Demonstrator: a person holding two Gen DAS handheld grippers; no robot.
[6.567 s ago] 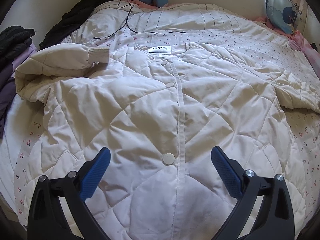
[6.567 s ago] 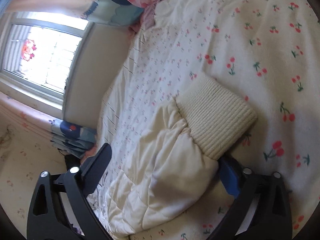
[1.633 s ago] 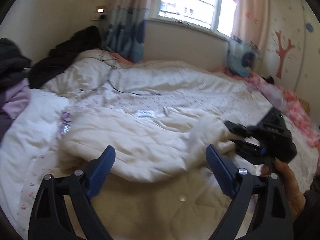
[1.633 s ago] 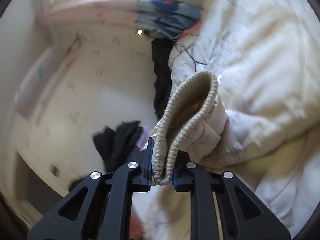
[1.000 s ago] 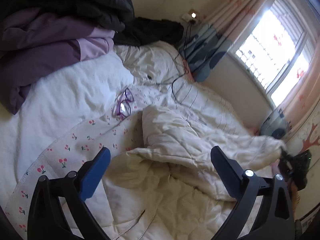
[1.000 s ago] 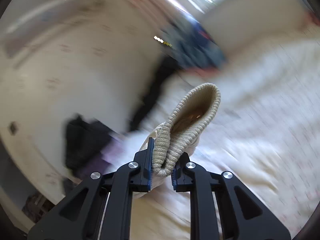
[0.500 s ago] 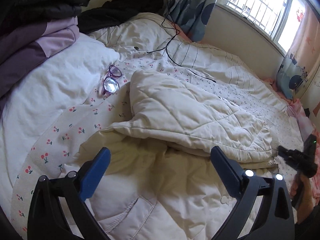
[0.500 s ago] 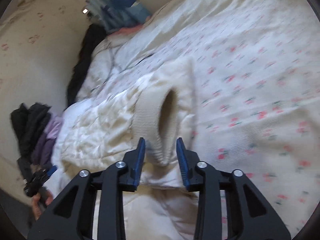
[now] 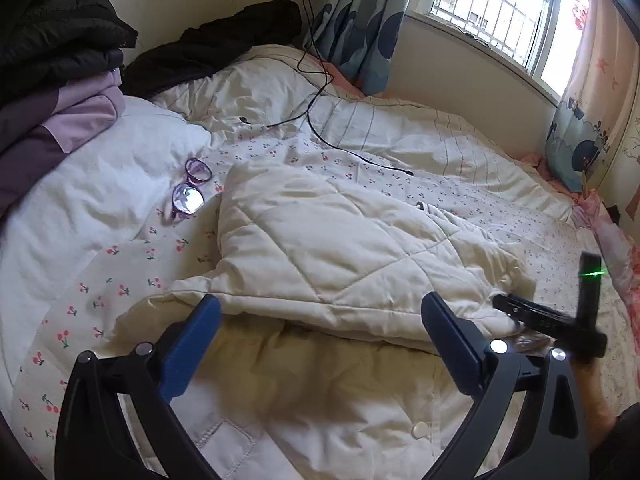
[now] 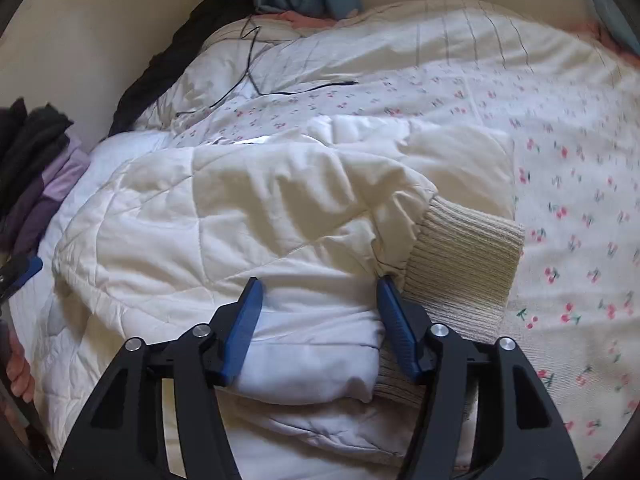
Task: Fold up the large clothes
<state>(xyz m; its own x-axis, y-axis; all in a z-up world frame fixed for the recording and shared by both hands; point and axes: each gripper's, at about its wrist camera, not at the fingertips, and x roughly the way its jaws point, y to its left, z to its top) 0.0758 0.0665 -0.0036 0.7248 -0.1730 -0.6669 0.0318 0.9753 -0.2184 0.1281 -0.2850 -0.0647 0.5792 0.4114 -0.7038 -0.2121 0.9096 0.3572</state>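
Observation:
A cream quilted jacket lies on the cherry-print bed, one sleeve folded across its body. In the right wrist view that sleeve's ribbed cuff rests flat on the jacket, just right of my right gripper. The jaws are opening; sleeve fabric lies under the gap and the pads do not press on it. My left gripper hangs open over the jacket's lower front with nothing in it. The right gripper shows at the jacket's right edge, held by a hand.
Purple glasses lie on the bedding left of the jacket. A black cable trails across the quilt behind it. Dark and purple clothes are piled at the far left. Curtains and a window stand behind the bed.
The right gripper came down with the sleeve cuff, laid it on the jacket and let go as its jaws spread. The left gripper swung across the bed toward the jacket.

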